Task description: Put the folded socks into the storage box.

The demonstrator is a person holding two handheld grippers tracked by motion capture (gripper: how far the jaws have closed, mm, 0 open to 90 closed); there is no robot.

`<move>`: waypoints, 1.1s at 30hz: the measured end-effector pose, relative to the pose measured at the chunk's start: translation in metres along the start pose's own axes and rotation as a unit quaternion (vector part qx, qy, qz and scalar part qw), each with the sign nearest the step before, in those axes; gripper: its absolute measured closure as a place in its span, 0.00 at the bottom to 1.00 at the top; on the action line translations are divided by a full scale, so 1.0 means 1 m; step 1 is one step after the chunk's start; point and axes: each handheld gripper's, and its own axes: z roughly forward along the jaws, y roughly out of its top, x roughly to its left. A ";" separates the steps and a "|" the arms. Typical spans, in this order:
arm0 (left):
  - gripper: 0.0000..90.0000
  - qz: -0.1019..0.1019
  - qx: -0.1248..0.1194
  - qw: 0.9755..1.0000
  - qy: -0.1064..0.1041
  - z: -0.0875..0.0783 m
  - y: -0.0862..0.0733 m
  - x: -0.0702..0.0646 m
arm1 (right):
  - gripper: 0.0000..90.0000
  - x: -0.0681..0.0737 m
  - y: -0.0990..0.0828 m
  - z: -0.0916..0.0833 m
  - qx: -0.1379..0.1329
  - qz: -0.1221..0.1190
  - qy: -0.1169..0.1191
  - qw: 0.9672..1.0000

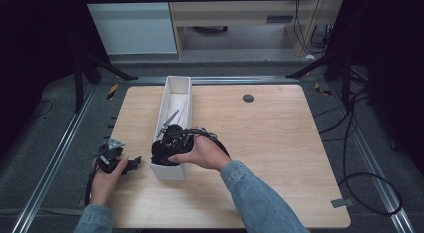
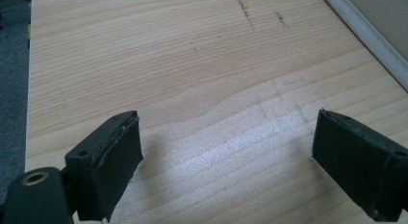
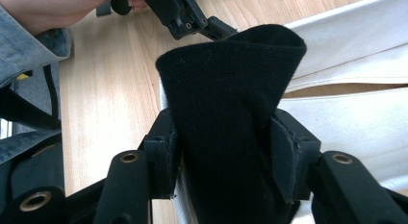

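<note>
**Black cloth at the near end of the white box**

A long white box (image 1: 178,93) sits on the wooden table (image 1: 270,143). Everything here is told from that box.

The right gripper (image 1: 167,148) is at the near end of the box, right over its edge. A hand (image 1: 200,152) in a blue denim sleeve (image 1: 255,198) holds it. In the right gripper view, a black knitted cloth (image 3: 226,104) stands up between the two jaws. The pads (image 3: 166,159) sit against both sides of the cloth, so the gripper is grasping it. The top of the cloth folds open like a little cup. The white wall of the box shows behind the cloth and beside it.

The left gripper (image 1: 120,163) is to the left of the box, near it but not touching. It rests low over the table. In the left gripper view its jaws are spread wide apart, with bare wood between them. It is grasping nothing. A white edge of the box (image 2: 370,36) shows in the top right corner of that view.
</note>
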 end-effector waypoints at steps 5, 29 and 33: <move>0.11 -0.001 0.000 1.000 0.000 0.000 0.000 0.000 | 0.59 0.001 -0.002 -0.012 -0.014 -0.001 -0.002 1.000; 0.13 -0.003 0.003 1.000 -0.002 0.000 0.000 0.001 | 1.00 -0.001 -0.004 -0.035 -0.042 -0.015 0.008 0.999; 0.13 -0.003 0.003 1.000 -0.002 0.000 0.000 0.001 | 1.00 -0.002 -0.002 -0.034 -0.042 -0.017 0.009 0.999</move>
